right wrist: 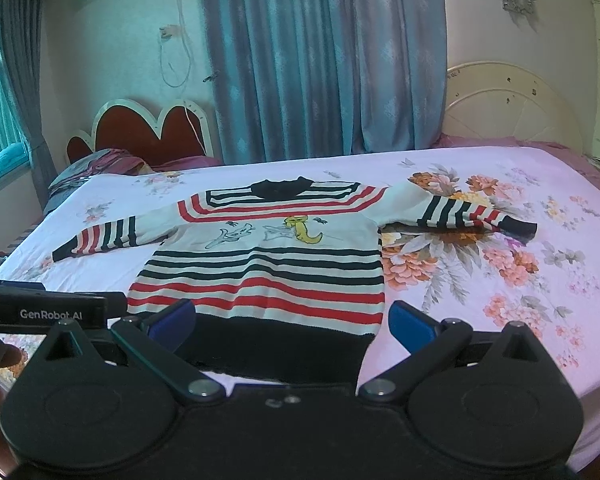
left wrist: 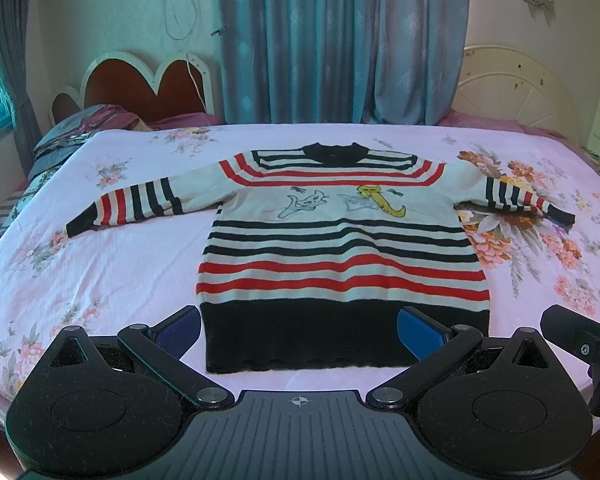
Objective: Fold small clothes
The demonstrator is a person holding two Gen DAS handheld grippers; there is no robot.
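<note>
A small striped sweater [left wrist: 340, 248] lies flat on the bed, face up, sleeves spread left and right, collar at the far side. It has black, red and white stripes, a wide black hem and cartoon cats on the chest. It also shows in the right wrist view [right wrist: 268, 264]. My left gripper [left wrist: 300, 334] is open, hovering just before the black hem, blue fingertips [left wrist: 180, 330] wide apart. My right gripper [right wrist: 290, 328] is open and empty over the hem's right part. The right gripper also shows at the edge of the left wrist view [left wrist: 580, 332].
The bed [left wrist: 100, 280] has a pink floral sheet. A red heart-shaped headboard [left wrist: 140, 84] and piled bedding [left wrist: 68, 132] are at the far left. A cream headboard [left wrist: 512, 84] is at the far right. Blue curtains [left wrist: 340, 40] hang behind.
</note>
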